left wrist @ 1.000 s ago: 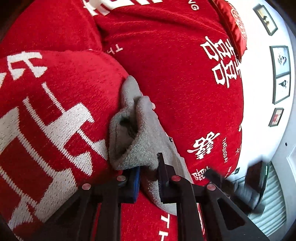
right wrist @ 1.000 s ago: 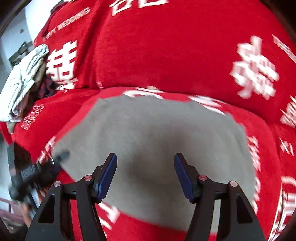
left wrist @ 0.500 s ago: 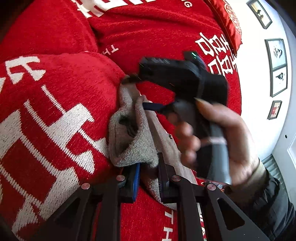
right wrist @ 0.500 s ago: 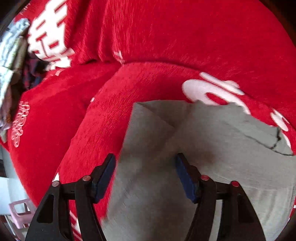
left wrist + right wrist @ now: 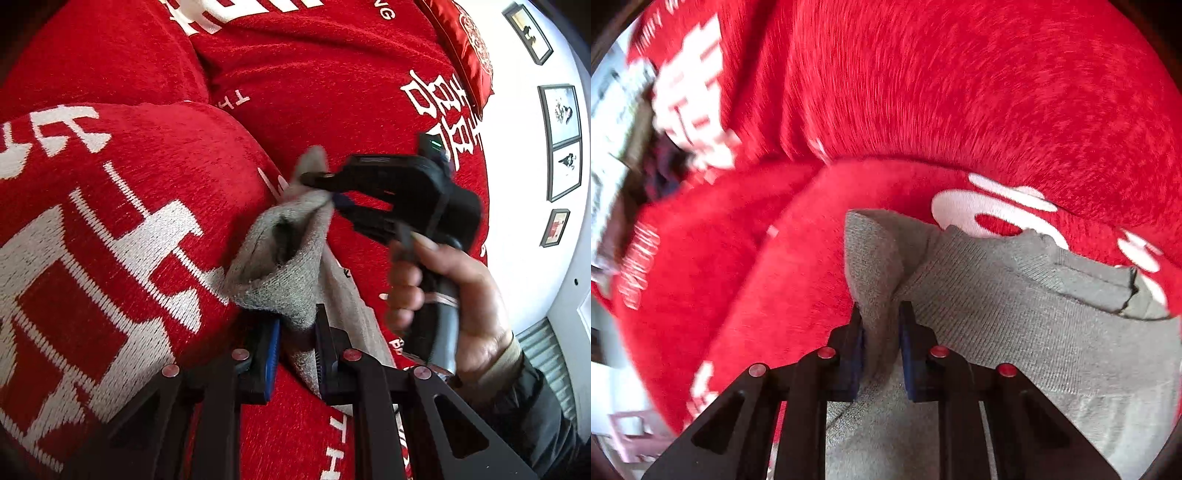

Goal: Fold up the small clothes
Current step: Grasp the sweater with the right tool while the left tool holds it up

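Note:
A grey knit garment (image 5: 280, 280) lies bunched on the red sofa cover (image 5: 332, 92). My left gripper (image 5: 295, 317) is shut on its near edge, a fold pinched between the blue pads. In the left wrist view a hand (image 5: 443, 295) holds my right gripper (image 5: 325, 188) at the garment's far corner. In the right wrist view the right gripper (image 5: 881, 314) has its jaws closing, and its pads press a raised fold of the grey garment (image 5: 997, 314). The rest of the cloth spreads flat to the right.
The red cover with white characters (image 5: 923, 92) drapes seat and backrest. A red cushion (image 5: 469, 48) leans at the top right, below framed pictures (image 5: 561, 118) on a white wall. Blurred pale and dark cloth (image 5: 613, 129) sits at the sofa's left end.
The right gripper swept in over the garment to its far corner, and its wide-open jaws came together on a fold. The left gripper kept still with the cloth in it.

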{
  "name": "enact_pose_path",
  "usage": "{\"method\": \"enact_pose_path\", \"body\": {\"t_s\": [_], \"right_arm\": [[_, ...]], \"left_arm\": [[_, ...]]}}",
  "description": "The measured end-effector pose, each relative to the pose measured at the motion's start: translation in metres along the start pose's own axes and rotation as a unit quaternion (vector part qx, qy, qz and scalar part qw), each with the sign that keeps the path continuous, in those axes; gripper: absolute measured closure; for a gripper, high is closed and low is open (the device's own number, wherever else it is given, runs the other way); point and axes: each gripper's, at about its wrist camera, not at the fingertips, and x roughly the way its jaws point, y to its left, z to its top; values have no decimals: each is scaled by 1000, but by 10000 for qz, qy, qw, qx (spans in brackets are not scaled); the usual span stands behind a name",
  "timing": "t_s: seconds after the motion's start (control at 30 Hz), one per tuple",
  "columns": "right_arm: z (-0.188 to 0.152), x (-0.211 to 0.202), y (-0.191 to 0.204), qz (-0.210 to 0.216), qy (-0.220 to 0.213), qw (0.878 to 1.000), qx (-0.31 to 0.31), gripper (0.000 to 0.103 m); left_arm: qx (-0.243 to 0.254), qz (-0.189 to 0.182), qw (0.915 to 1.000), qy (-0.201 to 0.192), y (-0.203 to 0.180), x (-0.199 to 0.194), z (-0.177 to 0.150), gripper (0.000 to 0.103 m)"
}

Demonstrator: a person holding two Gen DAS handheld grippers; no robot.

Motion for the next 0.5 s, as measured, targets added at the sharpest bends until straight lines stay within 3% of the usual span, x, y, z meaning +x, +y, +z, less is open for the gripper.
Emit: {"method": "enact_pose_path", "body": {"t_s": [0.2,0.27,0.43,0.5], "right_arm": [[-10,-39,-27,738,-524,9954,312,85],[-11,-46,-31,784,-579,9947,322,85],[-11,-53,-36,817,-669,9940,267,85],[-12,-60,-39,867,-747,9931,262,85]], "left_arm": [[238,327,9991,-109,-8,2,-3,85],[384,480,9981,-49,-13,7,-3,85],[269,88,9995,-108,-11,-1,1,86],[608,268,9975,-224,-25,-8,-1,86]]}}
